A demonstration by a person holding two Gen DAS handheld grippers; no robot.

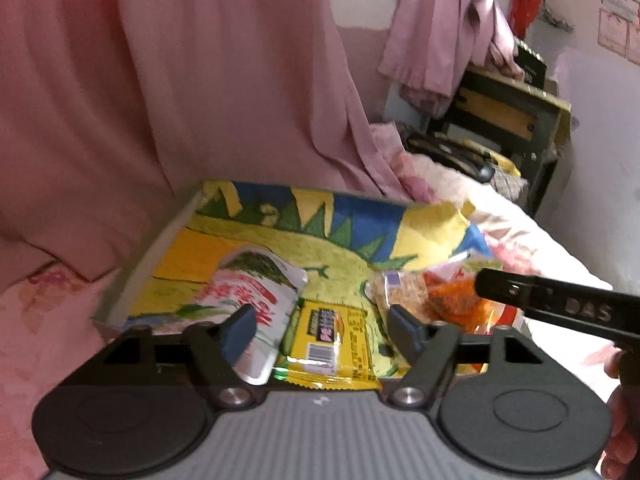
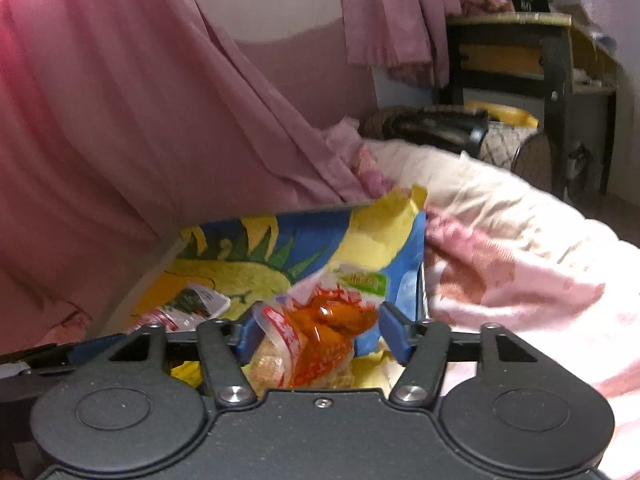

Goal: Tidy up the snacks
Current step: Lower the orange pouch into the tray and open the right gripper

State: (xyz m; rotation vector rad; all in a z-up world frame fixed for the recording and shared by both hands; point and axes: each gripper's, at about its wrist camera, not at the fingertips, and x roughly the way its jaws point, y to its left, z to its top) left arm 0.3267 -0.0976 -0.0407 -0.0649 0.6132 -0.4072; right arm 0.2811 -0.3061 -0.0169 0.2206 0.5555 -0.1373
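A shallow grey tray (image 1: 132, 276) lined with a yellow, blue and green drawing holds the snacks. My left gripper (image 1: 322, 330) is open over a yellow packet (image 1: 332, 344) that lies flat between its fingers, untouched by the pads. A white and red packet (image 1: 248, 292) lies just left of it, partly behind the left finger. My right gripper (image 2: 320, 334) is open around an orange and clear snack packet (image 2: 324, 332) at the tray's right side (image 2: 420, 280). That orange packet (image 1: 440, 292) also shows in the left wrist view, under the right gripper's black finger (image 1: 552, 304).
The tray rests on a pink floral bed cover (image 2: 520, 280). A pink curtain (image 1: 160, 80) hangs close behind it. At the back right stand a dark wooden table (image 2: 520, 52) and a quilted bag (image 2: 504, 140). A hand (image 1: 624, 420) shows at the right edge.
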